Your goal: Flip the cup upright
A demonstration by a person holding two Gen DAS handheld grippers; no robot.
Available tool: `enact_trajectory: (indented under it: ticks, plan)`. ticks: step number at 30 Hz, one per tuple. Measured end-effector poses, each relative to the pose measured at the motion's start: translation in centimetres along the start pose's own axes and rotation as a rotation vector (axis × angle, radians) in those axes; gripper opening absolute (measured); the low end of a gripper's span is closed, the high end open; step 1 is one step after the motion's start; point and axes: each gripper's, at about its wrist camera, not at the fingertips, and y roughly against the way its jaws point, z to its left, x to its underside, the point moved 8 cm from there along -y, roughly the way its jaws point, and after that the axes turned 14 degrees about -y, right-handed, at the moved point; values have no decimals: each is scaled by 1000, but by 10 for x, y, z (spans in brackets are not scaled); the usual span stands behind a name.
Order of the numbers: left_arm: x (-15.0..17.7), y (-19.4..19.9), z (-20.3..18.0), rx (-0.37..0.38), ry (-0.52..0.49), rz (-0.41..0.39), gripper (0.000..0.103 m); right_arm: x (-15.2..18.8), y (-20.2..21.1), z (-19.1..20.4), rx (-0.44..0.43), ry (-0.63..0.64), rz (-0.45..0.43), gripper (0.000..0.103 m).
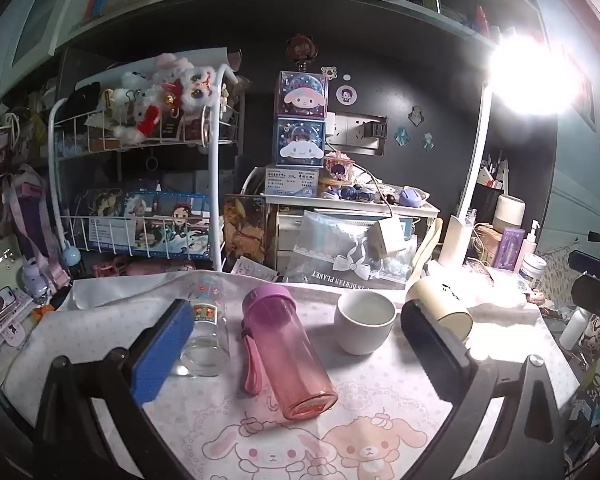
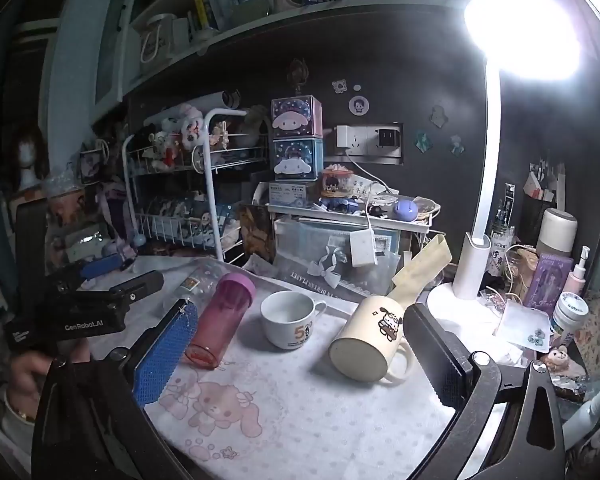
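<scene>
- Cream mug [image 2: 370, 340], glazed, likely rigid and slippery, lies tipped at 5 o'clock of the white cup [image 2: 288, 318] on the surface.
- Right gripper [image 2: 300, 356] jaws released, left gripper [image 1: 296, 344] likewise.
- Best hold: mid-body, away from the handle [image 2: 402, 364].

A desk lamp [image 1: 530, 76] at upper right is the one strong light source, blown out to a white flare in both views. It brightens the right part of the table [image 2: 340, 408]; the left side and back wall stay dim. Cups cast soft shadows leftward. Fisheye curvature bends the shelves, and the corners go black.
</scene>
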Motion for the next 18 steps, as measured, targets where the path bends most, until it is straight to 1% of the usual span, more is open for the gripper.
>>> enact_trajectory:
  ticks: [3, 4, 5, 7, 8, 18]
  plan:
    - [0, 0, 0, -1, -2, -5, 102, -2, 2, -1, -16, -14, 3, 102]
    - [0, 0, 0, 0, -3, -5, 102, -1, 1, -4, -12, -24, 11, 102]
    - [0, 0, 0, 0, -4, -4, 102, 0, -3, -2, 11, -11, 22, 102]
    - [0, 0, 0, 0, -2, -5, 102, 0, -3, -2, 13, -9, 21, 102]
    - [0, 0, 0, 0, -1, -7, 102, 0, 0, -3, 5, -9, 4, 102]
    - [0, 0, 0, -1, -3, -5, 102, 6, -5, -8, 18, -14, 20, 102]
